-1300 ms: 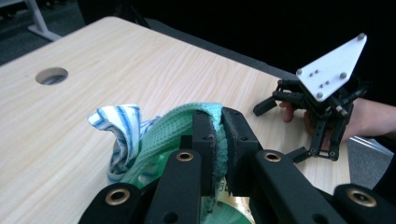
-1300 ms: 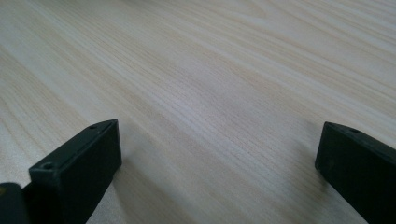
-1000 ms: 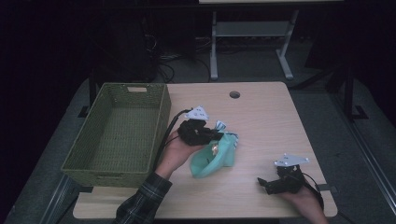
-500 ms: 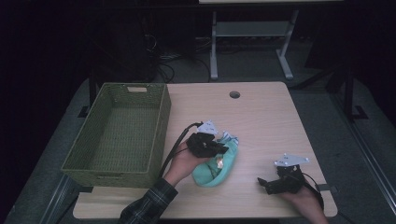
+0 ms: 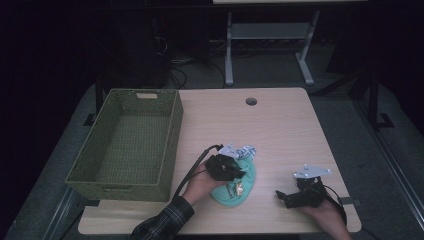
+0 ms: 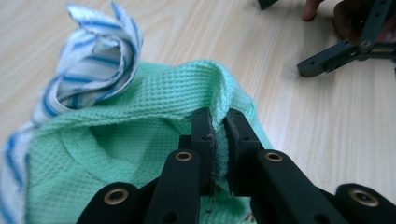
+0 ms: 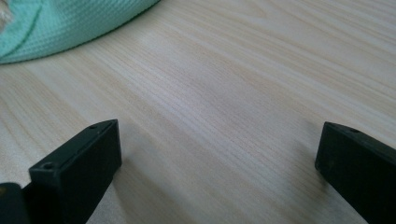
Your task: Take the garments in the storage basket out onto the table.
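Cloth (image 5: 239, 186), mint green and waffle-knit, lies bunched near the table's (image 5: 280, 125) front edge, a blue-striped rag (image 5: 246, 151) touching its far side. The left gripper (image 6: 219, 135) is clenched on a raised fold of the green hem. The right gripper (image 7: 217, 154) rests with jaws wide apart, grasping nothing, near the front right corner. The step looks like gathering laundry; next probably comes lifting it toward the green basket (image 5: 172, 125) at the left edge. No readable writing anywhere.
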Motion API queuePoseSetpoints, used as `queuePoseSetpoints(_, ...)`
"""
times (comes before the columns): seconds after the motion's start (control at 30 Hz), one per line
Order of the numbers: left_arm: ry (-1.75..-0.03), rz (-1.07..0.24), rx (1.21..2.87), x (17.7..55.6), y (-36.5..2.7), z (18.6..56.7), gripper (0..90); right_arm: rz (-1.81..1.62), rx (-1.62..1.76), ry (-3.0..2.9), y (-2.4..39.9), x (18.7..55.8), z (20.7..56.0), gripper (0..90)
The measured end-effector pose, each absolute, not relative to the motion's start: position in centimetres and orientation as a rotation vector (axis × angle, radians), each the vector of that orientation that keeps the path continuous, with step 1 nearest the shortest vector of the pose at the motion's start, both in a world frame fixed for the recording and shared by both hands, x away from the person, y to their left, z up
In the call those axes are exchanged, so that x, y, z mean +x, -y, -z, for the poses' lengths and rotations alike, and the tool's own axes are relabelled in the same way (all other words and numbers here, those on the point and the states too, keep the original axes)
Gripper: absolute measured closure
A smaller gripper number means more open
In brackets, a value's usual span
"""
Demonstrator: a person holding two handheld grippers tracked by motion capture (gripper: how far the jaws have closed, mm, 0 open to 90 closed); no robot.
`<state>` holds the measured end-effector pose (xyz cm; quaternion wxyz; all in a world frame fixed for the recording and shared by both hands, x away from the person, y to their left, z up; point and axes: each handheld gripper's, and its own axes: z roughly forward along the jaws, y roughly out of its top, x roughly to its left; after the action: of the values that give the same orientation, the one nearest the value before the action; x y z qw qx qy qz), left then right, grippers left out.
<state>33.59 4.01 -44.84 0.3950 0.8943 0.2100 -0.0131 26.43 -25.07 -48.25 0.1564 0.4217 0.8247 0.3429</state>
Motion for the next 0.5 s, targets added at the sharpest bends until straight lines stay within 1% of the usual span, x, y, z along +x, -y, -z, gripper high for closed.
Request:
queuePoseSetpoints(0.17,-0.535,0.029,2.297,33.5,-3.7,45.7,82.5,-0.982,1.206,-2.361,25.1,26.4,48.2,0.0)
queuePoseSetpoints(0.27,-0.528,0.017,2.300,33.6,-3.8,45.7,79.5,-0.982,1.206,-2.360,25.1,26.4,48.3,0.0)
queuePoseSetpoints(0.33,-0.535,0.004,2.288,33.5,-3.9,45.4,74.3,-0.982,1.206,-2.360,25.1,26.4,48.3,0.0)
queuePoseSetpoints(0.37,-0.534,-0.005,2.287,33.5,-4.0,45.2,70.0,-0.981,1.206,-2.361,25.1,26.4,48.2,0.0)
queuePoseSetpoints(0.4,-0.533,-0.012,2.288,33.6,-4.1,45.0,63.9,-0.982,1.207,-2.360,25.1,26.4,48.3,0.0)
queuePoseSetpoints(0.47,-0.540,-0.036,2.265,33.5,-4.4,44.4,57.3,-0.982,1.207,-2.360,25.1,26.4,48.3,0.0)
queuePoseSetpoints(0.5,-0.541,-0.041,2.256,33.4,-4.7,44.0,55.4,-0.982,1.209,-2.360,25.1,26.4,48.2,0.0)
